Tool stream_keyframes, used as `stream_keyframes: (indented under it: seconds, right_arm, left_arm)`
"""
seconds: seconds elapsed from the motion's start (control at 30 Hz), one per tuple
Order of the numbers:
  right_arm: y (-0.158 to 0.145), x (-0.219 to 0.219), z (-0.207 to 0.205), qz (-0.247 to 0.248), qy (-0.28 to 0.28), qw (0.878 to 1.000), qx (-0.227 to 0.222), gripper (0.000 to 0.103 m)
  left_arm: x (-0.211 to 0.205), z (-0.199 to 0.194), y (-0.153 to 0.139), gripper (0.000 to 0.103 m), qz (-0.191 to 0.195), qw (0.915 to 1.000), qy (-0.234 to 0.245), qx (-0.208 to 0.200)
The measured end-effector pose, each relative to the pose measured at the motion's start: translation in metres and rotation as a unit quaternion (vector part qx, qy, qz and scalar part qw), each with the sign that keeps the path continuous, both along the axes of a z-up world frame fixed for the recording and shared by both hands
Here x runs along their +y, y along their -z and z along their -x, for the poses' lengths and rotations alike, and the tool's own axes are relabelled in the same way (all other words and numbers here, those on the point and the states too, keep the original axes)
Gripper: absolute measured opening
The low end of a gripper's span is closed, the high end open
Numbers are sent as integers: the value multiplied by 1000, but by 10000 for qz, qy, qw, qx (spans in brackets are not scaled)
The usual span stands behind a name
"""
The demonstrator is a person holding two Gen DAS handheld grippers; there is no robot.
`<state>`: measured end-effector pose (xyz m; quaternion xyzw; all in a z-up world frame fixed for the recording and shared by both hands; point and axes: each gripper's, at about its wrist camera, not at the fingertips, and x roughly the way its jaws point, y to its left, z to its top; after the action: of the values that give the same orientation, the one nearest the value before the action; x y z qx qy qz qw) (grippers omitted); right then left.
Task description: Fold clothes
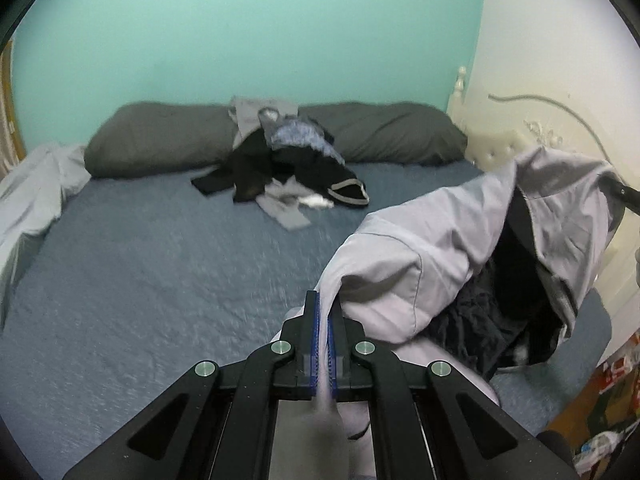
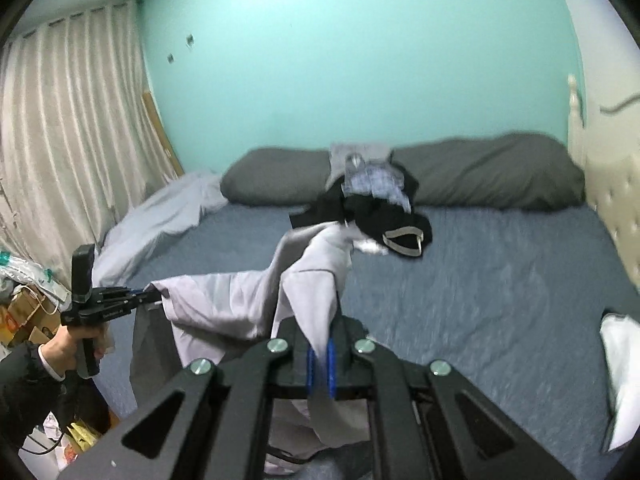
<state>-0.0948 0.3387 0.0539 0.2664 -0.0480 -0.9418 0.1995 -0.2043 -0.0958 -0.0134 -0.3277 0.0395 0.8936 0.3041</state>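
Observation:
A light grey garment with a dark lining hangs in the air over the blue bed, held between both grippers. My left gripper is shut on one edge of it. My right gripper is shut on another edge of the garment. The left gripper also shows at the left of the right wrist view, with the cloth stretched from it. A pile of dark and grey clothes lies at the far side of the bed against the pillows; it also shows in the right wrist view.
Two dark grey pillows lie along the teal wall. A pale sheet is bunched at the bed's left edge. A cream headboard stands at the right. Curtains and bags are at the left. A white cloth lies at the right.

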Motion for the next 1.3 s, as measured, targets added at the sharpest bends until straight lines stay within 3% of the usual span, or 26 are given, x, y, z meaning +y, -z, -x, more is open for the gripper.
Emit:
stream_keyframes:
  seconds: [0.37, 0.47, 0.6, 0.7, 0.8, 1.13, 1.3]
  right_arm:
    - [-142, -1, -73, -241, -112, 9939, 1072, 4]
    - [-171, 3, -96, -265, -103, 9911, 1300, 4]
    - [-196, 6, -113, -347, -70, 9884, 1477, 4]
    - [-188, 8, -106, -361, -40, 9902, 1351, 4]
    - [-162, 8, -90, -425, 1, 9935, 1061, 4]
    - [-11, 16, 1, -455, 108, 9987, -178, 4]
    - [45, 19, 41, -626, 219, 9957, -649, 4]
  left_arm:
    - [-46, -44, -141, 3, -277, 9961, 55, 841]
    - [-56, -57, -169, 3, -330, 9945, 96, 987]
    - [-64, -66, -185, 3, -462, 9939, 133, 997]
    - [-60, -60, -171, 3, -529, 9951, 159, 819]
    - [-51, -49, -138, 3, -465, 9975, 205, 497]
    - [-19, 17, 14, 3, -128, 9982, 96, -585]
    - [-13, 48, 69, 3, -43, 9952, -46, -980]
